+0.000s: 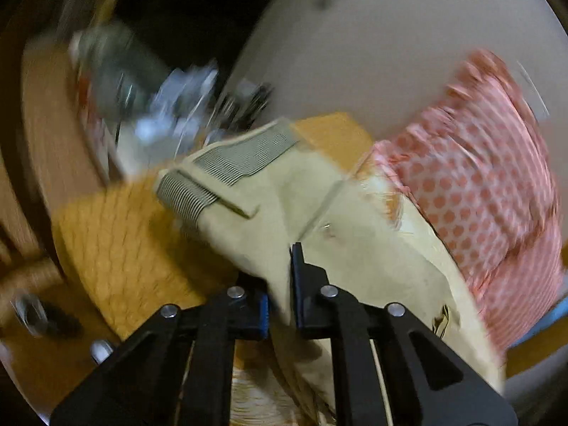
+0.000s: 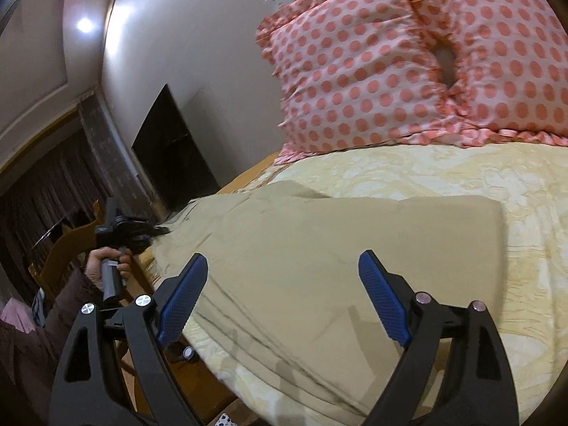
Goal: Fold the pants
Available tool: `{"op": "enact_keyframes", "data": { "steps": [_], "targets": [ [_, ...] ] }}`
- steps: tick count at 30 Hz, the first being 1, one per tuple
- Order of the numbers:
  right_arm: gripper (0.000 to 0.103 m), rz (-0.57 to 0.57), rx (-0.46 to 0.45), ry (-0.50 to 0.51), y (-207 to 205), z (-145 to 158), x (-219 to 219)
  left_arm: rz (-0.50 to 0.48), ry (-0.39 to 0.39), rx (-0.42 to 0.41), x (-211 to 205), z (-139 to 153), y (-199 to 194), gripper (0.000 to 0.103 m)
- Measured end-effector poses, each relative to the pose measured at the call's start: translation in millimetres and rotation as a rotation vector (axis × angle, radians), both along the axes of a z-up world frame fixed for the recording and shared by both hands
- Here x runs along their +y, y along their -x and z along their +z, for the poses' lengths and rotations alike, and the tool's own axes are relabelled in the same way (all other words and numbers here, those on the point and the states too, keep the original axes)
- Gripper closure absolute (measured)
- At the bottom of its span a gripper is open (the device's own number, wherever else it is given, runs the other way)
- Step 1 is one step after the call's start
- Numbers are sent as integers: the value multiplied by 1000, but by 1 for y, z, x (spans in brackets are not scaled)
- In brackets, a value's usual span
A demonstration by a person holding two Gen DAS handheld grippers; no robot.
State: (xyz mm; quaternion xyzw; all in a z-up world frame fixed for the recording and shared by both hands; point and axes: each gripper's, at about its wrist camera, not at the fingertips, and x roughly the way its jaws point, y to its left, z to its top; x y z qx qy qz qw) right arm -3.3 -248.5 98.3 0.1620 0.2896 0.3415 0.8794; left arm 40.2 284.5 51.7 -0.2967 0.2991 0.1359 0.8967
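Beige pants (image 2: 319, 248) lie spread across the bed, one part folded over with a straight edge at the right. In the left wrist view the pants (image 1: 284, 195) show grey ribbed cuffs (image 1: 245, 156) at their far end. My left gripper (image 1: 280, 305) is shut on the pants fabric, which is pinched between its jaws. It also shows in the right wrist view (image 2: 156, 230) at the bed's left edge. My right gripper (image 2: 284, 298) is open and empty, hovering above the near part of the pants.
A pink polka-dot pillow (image 2: 408, 64) lies at the head of the bed on a yellow patterned bedspread (image 2: 497, 177). A wooden bed frame (image 2: 245, 174) and a dark doorway (image 2: 170, 152) are at the left. Blurred clutter (image 1: 159, 99) lies beyond the bed.
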Motion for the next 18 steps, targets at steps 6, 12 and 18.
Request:
{"op": "enact_keyframes", "data": {
  "steps": [6,12,18],
  "targets": [
    [14,-170,1,-50,5,2,-56,-379,-314,-204,-148,96,-13,97],
    [11,-331,49,-178,20,-1,-116,-957,-441,-301,-337,77,19,97],
    [11,-346,186,-305,8,-20,-143,-1228,-606,-74,-416,-28,51,91]
  ]
}}
